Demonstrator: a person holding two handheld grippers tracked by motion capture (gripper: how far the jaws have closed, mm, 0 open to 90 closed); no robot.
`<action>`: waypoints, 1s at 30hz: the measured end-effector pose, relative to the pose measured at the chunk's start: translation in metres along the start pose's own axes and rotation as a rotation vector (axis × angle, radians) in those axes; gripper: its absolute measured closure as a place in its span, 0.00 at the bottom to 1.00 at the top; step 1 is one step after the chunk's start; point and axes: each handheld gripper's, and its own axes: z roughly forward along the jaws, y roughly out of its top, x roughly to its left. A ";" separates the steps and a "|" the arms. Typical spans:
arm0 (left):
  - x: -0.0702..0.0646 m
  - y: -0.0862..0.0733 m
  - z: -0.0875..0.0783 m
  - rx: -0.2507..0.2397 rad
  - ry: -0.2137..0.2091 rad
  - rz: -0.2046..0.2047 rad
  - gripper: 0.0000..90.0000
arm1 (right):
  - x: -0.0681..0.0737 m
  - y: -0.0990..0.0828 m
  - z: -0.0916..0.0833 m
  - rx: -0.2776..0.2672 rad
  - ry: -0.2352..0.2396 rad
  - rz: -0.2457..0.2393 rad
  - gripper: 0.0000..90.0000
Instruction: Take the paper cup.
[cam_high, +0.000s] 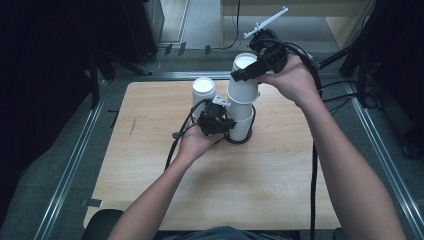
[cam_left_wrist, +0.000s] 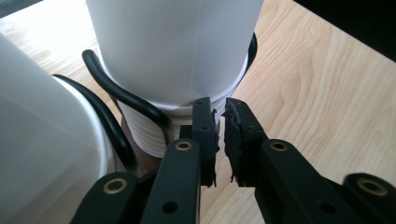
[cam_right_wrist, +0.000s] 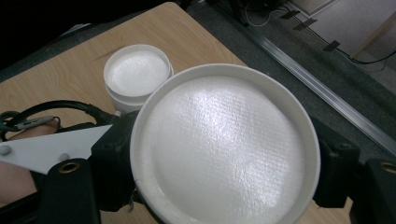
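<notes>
A stack of white paper cups (cam_high: 241, 120), standing upside down, sits in a black ring holder (cam_high: 248, 139) on the wooden table (cam_high: 250, 190). My right gripper (cam_high: 246, 71) is shut on the top cup (cam_high: 243, 85) and holds it raised above the rest, with most of its wall showing. In the right gripper view the cup's base (cam_right_wrist: 224, 144) lies between the jaws of that gripper (cam_right_wrist: 224, 168). My left gripper (cam_high: 227, 125) is low at the stack's left side. Its jaws (cam_left_wrist: 220, 119) stand a narrow gap apart at the ribbed rims (cam_left_wrist: 149, 135), with nothing between them.
A second upturned white cup (cam_high: 203, 90) (cam_right_wrist: 137, 70) stands just left of the stack, close to my left hand. A black cable (cam_left_wrist: 126, 95) curves around the stack's foot. Beyond the table's far edge lie metal rails and dark floor.
</notes>
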 end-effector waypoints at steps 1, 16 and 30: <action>0.000 0.000 0.000 0.000 -0.002 0.005 0.90 | 0.000 0.001 -0.003 0.003 0.001 -0.005 0.27; -0.001 -0.003 -0.007 0.020 -0.065 0.031 0.74 | 0.010 -0.025 -0.031 0.023 0.056 -0.059 0.27; -0.002 -0.008 -0.024 0.019 -0.149 0.089 0.59 | 0.021 -0.057 -0.046 0.022 0.116 -0.068 0.27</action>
